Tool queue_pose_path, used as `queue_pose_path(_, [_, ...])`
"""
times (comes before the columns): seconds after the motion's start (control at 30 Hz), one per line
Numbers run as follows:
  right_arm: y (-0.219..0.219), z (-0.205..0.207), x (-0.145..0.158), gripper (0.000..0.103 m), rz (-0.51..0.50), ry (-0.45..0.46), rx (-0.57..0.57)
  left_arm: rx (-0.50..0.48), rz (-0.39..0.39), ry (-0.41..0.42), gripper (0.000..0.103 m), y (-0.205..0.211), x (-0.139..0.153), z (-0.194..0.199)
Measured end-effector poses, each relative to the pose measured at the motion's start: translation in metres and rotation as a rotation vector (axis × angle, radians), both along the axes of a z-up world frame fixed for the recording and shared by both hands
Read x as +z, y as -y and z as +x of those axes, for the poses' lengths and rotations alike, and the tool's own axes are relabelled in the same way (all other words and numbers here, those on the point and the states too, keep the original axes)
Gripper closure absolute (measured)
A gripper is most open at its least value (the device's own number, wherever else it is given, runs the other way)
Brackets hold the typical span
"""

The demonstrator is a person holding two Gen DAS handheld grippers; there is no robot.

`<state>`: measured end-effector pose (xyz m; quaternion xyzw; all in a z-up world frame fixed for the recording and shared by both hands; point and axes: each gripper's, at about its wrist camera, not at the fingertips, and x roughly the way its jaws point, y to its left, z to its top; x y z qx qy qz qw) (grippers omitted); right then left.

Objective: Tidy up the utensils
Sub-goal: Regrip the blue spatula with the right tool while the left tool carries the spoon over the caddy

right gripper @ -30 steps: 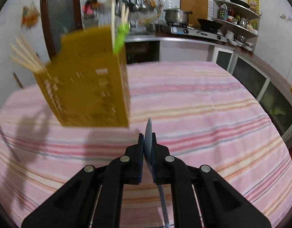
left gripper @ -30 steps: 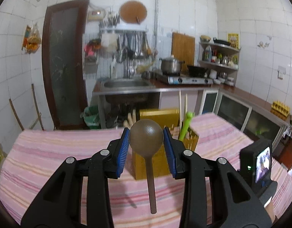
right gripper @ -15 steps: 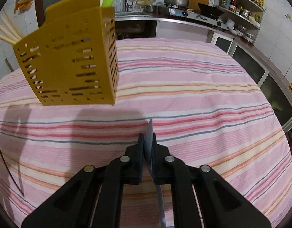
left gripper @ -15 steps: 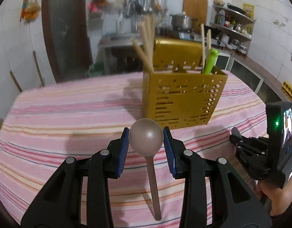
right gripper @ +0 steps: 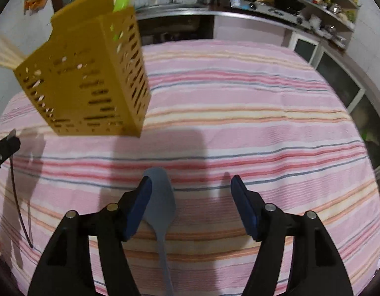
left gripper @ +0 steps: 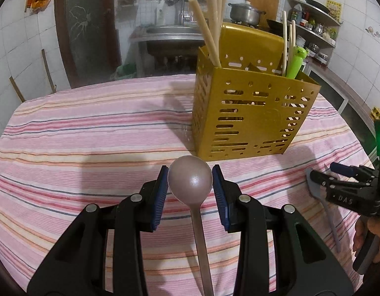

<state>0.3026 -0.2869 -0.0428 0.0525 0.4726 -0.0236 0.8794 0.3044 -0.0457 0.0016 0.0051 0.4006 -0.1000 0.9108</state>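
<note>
My left gripper (left gripper: 190, 185) pinches the brown spoon (left gripper: 190, 181); my right gripper (right gripper: 190, 202) is spread, the blue spatula (right gripper: 160, 204) lying on the cloth (both not yet in the yellow holder (left gripper: 249, 113), which has chopsticks already).

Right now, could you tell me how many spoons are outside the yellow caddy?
2. A brown spoon sits between the left tool's fingers; a grey-blue spoon lies on the striped cloth beside the open right tool's left finger. The caddy may hide more.
</note>
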Motion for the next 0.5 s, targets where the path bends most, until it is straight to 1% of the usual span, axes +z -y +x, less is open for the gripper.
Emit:
queue_pose_path(0.07, [-0.003, 0.001, -0.003, 0.038, 0.007, -0.005, -0.001, -0.002, 0.003, 0.0, 0.068, 0.001, 0.0, 0.001])
queue_pose_path(0.17, [-0.014, 0.002, -0.003, 0.038, -0.026, 0.005, 0.008, -0.001, 0.006, 0.003, 0.068, 0.002, 0.0, 0.001])
queue_pose_path(0.23, [-0.02, 0.0, -0.001, 0.039, -0.021, 0.007, 0.022, 0.002, 0.008, 0.004, 0.068, 0.002, 0.0, 0.0])
queue_pose_path(0.33, [-0.03, -0.007, 0.008, 0.039, -0.048, 0.035, 0.048, 0.007, 0.006, 0.003, 0.068, 0.0, -0.002, 0.0])
queue_pose_path(0.43, [-0.035, -0.006, 0.004, 0.039, -0.057, 0.018, 0.058, 0.011, 0.002, 0.002, 0.068, 0.0, -0.003, 0.0])
queue_pose_path(0.47, [-0.034, -0.005, 0.002, 0.041, -0.056, 0.012, 0.055, 0.01, 0.002, 0.002, 0.068, 0.0, -0.003, 0.0])
queue_pose_path(0.5, [-0.032, -0.004, -0.001, 0.045, -0.047, 0.006, 0.051, 0.01, 0.003, 0.002, 0.068, 0.0, -0.003, 0.0])
